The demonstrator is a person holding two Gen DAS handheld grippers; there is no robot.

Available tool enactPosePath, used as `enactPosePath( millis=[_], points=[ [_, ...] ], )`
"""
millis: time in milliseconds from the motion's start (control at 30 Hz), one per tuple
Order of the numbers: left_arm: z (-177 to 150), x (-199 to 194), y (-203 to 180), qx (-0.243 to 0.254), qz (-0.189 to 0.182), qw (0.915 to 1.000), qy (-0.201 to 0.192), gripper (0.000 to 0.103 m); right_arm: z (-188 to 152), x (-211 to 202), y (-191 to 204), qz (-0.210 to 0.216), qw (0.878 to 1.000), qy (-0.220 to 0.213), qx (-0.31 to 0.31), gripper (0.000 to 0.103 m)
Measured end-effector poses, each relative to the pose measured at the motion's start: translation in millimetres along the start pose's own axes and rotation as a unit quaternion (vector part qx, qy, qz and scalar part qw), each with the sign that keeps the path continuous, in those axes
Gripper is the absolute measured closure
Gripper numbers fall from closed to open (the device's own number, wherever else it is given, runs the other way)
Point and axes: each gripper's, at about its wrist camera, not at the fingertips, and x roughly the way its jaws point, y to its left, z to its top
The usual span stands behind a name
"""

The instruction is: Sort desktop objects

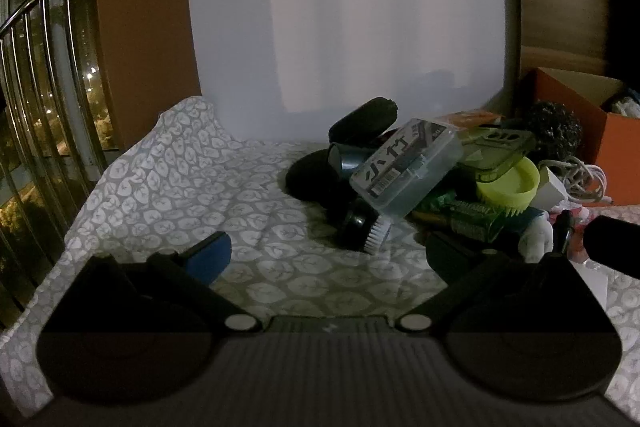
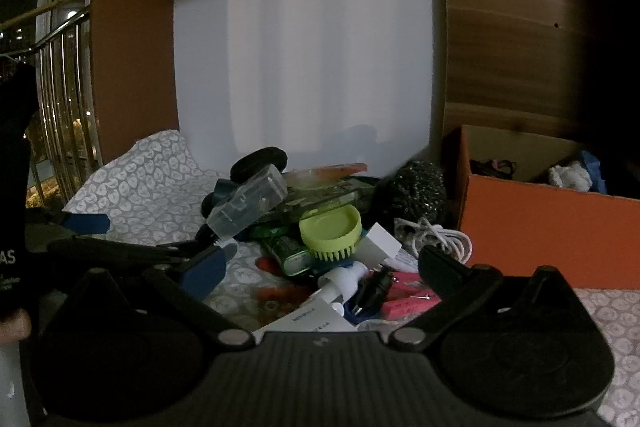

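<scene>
Glossy clear plastic case (image 1: 406, 167), matt printed cloth (image 1: 180, 187) (creased), rough cardboard box (image 2: 540, 227), shiny metal railing (image 1: 40, 67)

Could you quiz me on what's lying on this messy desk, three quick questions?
1. True or false: both grippers hold something.
2. What colour is the round scrubbing brush?
3. Where does the orange cardboard box stand: A, at the right of the pile; B, on top of the clear plastic case; C, by the window railing?

Key: 1. False: the left gripper and right gripper are open and hold nothing. 2. Yellow-green. 3. A.
</scene>
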Motion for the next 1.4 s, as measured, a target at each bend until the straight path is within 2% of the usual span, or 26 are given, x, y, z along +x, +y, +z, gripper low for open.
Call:
enactPosePath(
  millis=[1000, 1400],
  points=[
    [-7, -7, -10, 0.020, -0.004, 0.9998, -0.001, 0.000, -1, -5, -11, -0.009, 1.000, 0.002, 0.002, 0.000],
    [-13, -13, -16, 0.035, -0.016, 0.9992, 0.001, 0.000, -7, -11, -16, -0.028, 1.000, 0.005, -0.004, 0.000]
  ],
)
